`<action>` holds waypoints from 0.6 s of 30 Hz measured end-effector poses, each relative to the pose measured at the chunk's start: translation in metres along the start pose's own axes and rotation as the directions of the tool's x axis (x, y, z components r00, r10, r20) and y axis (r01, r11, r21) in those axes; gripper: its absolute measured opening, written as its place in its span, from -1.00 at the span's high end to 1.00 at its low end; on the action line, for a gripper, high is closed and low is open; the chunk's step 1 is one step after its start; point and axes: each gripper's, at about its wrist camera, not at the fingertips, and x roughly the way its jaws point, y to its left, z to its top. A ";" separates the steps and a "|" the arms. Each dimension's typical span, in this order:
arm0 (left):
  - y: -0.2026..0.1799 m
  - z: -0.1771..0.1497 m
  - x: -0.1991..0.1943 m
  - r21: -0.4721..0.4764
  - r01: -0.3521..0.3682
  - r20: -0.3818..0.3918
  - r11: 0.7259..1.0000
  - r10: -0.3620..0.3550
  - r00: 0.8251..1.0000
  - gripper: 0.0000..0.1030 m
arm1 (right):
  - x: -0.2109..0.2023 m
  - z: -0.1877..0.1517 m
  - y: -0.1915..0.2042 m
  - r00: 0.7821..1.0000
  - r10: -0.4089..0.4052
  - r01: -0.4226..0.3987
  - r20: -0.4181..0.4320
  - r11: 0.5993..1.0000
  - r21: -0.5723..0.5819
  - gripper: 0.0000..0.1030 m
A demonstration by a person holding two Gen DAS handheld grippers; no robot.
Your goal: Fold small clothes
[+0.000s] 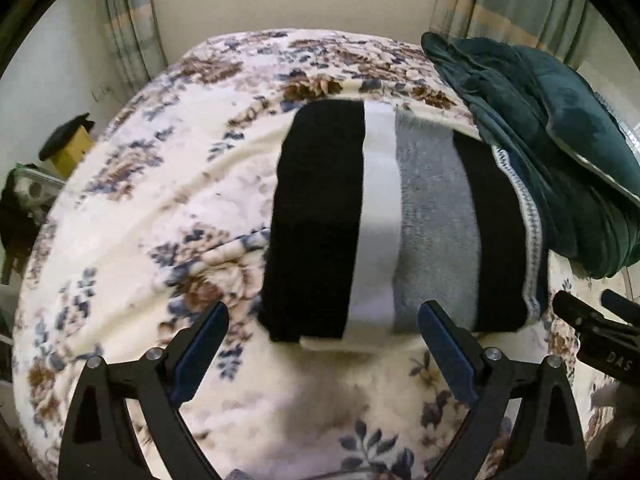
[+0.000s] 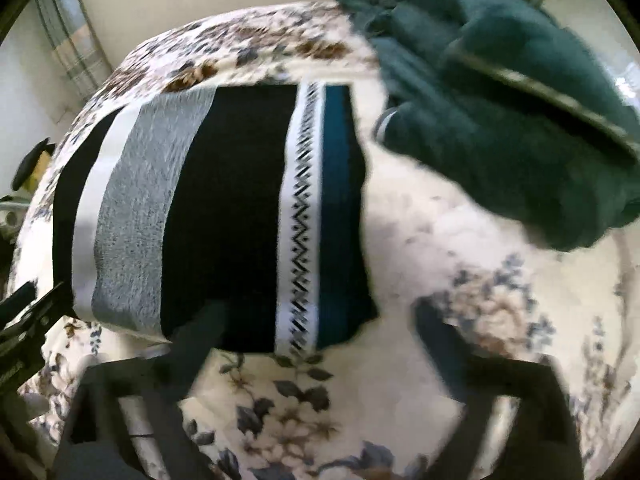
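While both my left gripper (image 1: 324, 320) and right gripper (image 2: 320, 320) hung spread and empty, the folded black-white-grey striped knit garment (image 1: 400, 220) lay lengthwise, pointing away from me.

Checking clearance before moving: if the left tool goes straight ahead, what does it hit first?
Probably the near edge of the striped folded garment on the floral blanket. The left tool is open and empty; depth is uncertain.
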 end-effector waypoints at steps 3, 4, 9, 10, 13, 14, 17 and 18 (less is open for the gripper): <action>-0.003 -0.005 -0.039 -0.010 0.001 0.018 1.000 -0.001 1.000 -0.88 | -0.042 -0.010 -0.004 0.998 -0.039 0.039 0.044 0.999 -0.003 -1.00; -0.005 -0.007 -0.054 -0.013 -0.003 0.026 1.000 0.003 1.000 -0.88 | -0.058 -0.012 -0.006 0.997 -0.048 0.049 0.057 0.999 -0.002 -1.00; -0.014 -0.019 -0.131 -0.001 -0.024 0.075 1.000 0.024 0.997 -0.88 | -0.150 -0.033 -0.014 0.992 -0.046 0.045 0.114 0.999 0.011 -1.00; -0.017 -0.022 -0.149 0.007 -0.024 0.084 1.000 0.023 0.996 -0.88 | -0.170 -0.037 -0.016 0.991 -0.045 0.043 0.128 0.999 0.017 -1.00; -0.023 -0.033 -0.203 0.012 -0.011 0.107 1.000 0.010 0.994 -0.88 | -0.232 -0.052 -0.019 0.982 -0.051 0.049 0.179 0.999 0.013 -1.00; -0.025 -0.035 -0.220 0.013 -0.007 0.116 1.000 0.005 0.993 -0.88 | -0.257 -0.058 -0.022 0.979 -0.047 0.044 0.198 0.999 0.018 -1.00; -0.029 -0.045 -0.272 0.012 0.001 0.143 1.000 -0.002 0.990 -0.88 | -0.315 -0.072 -0.025 0.971 -0.039 0.035 0.234 0.999 0.020 -1.00; -0.031 -0.048 -0.293 0.013 -0.002 0.157 1.000 0.000 0.988 -0.88 | -0.337 -0.078 -0.026 0.967 -0.038 0.036 0.252 0.999 0.015 -1.00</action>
